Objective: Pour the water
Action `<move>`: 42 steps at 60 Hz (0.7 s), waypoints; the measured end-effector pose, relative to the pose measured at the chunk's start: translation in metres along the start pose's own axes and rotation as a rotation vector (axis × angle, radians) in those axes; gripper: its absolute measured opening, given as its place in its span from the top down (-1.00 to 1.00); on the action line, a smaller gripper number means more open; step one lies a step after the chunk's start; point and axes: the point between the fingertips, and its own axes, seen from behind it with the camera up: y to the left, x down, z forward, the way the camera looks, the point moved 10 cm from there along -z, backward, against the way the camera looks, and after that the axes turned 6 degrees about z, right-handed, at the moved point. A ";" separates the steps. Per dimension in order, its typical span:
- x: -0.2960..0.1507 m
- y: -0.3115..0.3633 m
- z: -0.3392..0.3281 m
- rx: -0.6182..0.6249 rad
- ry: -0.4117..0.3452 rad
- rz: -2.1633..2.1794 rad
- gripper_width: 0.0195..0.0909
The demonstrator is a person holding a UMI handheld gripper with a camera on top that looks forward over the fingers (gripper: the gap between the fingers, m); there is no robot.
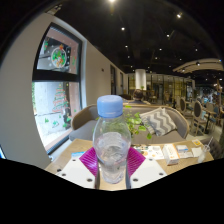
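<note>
— What's nearest?
— My tool (112,163) is clenched on the water bottle (111,140), whose base is hidden.
— Beyond it?
— Papers (170,152) on the desk (70,152) at three o'clock, unreadable; window (55,85) at ten.

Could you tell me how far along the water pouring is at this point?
Done: the gripper has closed on the water bottle, pink pads against its sides. In hand: the bottle stands upright over the table, its blue cap on. Left: uncapping and pouring; no receiving cup is visible.
</note>
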 end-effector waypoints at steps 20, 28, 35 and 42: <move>0.115 -0.057 0.028 0.028 0.195 -0.001 0.59; 0.139 -0.063 0.032 0.025 0.207 -0.019 0.57; 0.143 -0.062 0.030 0.046 0.192 -0.012 0.35; 0.139 -0.064 0.028 0.066 0.233 0.038 0.04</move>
